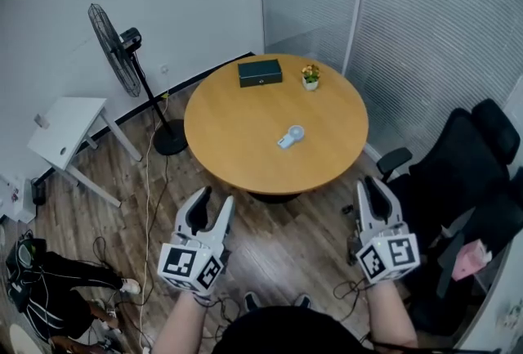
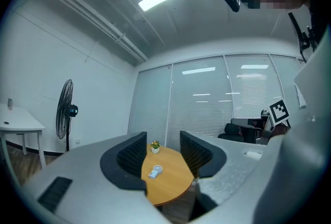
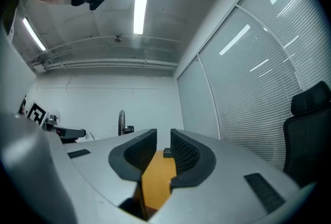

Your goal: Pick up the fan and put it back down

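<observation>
A small white hand-held fan [image 1: 291, 136] lies near the middle of the round wooden table [image 1: 237, 148]. The left gripper view shows the small fan [image 2: 155, 170] between the jaws' line of sight, far ahead. A tall black standing fan [image 1: 114, 50] is on the floor left of the table. My left gripper [image 1: 212, 203] hovers over the floor before the table's near edge, open and empty. My right gripper [image 1: 374, 187] hangs at the table's near right, its jaws a narrow gap apart with nothing between them. Both are well short of either fan.
A black box [image 1: 260, 72] and a small potted plant [image 1: 310, 77] sit at the table's far side. A white desk [image 1: 65, 127] stands left, a black office chair [image 1: 466, 164] right. Cables [image 1: 151, 205] and a dark bag [image 1: 41, 287] lie on the wood floor.
</observation>
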The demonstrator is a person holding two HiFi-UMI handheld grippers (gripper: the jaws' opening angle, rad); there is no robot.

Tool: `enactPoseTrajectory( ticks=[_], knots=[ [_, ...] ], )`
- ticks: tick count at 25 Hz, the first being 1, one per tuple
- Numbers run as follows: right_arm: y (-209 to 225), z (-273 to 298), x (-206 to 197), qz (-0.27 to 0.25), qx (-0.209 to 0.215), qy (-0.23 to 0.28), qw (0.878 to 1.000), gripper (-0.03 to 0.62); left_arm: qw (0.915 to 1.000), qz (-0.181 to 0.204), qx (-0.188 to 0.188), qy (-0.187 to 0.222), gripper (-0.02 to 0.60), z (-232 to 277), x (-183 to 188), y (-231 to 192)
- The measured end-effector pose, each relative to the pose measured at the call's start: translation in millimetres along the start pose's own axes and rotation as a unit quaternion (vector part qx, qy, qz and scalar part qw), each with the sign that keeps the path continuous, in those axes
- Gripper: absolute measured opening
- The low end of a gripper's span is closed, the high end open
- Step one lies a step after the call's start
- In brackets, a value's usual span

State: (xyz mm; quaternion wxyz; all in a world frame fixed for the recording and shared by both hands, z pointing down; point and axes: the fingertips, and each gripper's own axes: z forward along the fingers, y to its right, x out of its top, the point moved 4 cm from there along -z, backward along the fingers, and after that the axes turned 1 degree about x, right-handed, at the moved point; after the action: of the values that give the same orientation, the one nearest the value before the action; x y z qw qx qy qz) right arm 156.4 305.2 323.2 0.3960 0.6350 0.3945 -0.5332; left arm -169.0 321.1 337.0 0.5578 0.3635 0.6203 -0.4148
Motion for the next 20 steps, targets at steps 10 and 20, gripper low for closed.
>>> enactPoseTrajectory(
  ticks=[10, 20],
  knots=[
    [39, -24, -2, 0.012, 0.013, -0.003, 1.000, 0.201, 0.9994, 0.028, -0.011, -0.017, 0.264, 17, -9, 61],
    [94, -45, -4, 0.027, 0.028, 0.000, 0.999, 0.198, 0.9991, 0.032, 0.008, -0.028, 0.264, 30, -19, 115]
  ],
)
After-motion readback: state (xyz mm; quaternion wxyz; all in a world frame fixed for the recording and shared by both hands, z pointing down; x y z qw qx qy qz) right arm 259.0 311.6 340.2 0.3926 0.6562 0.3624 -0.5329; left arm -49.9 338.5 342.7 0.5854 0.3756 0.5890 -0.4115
